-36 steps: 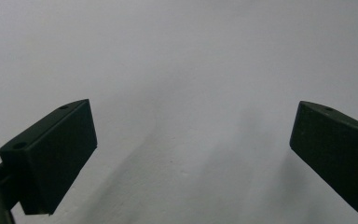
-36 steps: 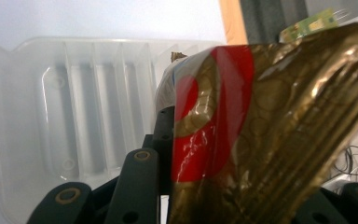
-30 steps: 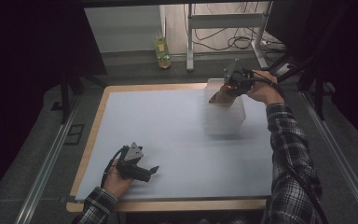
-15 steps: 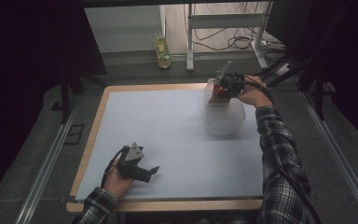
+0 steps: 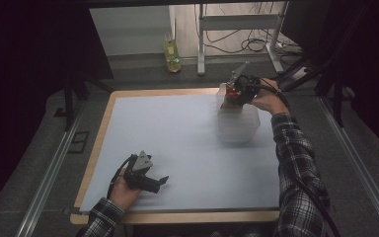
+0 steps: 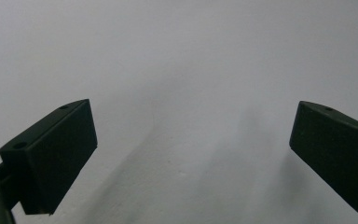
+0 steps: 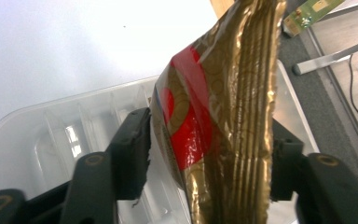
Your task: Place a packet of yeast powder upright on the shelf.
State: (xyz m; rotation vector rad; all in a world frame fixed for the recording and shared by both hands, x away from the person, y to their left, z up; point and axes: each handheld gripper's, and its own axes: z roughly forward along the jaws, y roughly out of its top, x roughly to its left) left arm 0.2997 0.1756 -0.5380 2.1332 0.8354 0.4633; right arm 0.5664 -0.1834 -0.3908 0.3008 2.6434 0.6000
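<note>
A gold and red foil packet point(image 7: 214, 93) stands upright between the jaws of my right gripper point(image 7: 209, 130). The jaws have just been opening and the packet sits loosely between them, so I read this gripper as open. It hangs over the far end of a clear plastic container point(image 7: 51, 140) with ribbed walls. From above, the right gripper point(image 5: 234, 91) is at the container's point(image 5: 239, 126) far rim, with a red bit of the packet point(image 5: 232, 92) showing. My left gripper point(image 5: 160, 181) rests low on the white sheet point(image 5: 177, 133) near the front left. Its jaws point(image 6: 191, 140) are wide apart with nothing between them.
The white sheet lies on a wooden board point(image 5: 103, 128) with dark floor around it. Beyond the far edge stand a yellow-green bottle point(image 5: 171, 52) and a metal frame point(image 5: 237, 22) with cables. A plaid sleeve point(image 5: 296, 163) runs along the right side.
My right gripper has shifted slightly left over the container's far end. The left hand and its gripper have stayed put.
</note>
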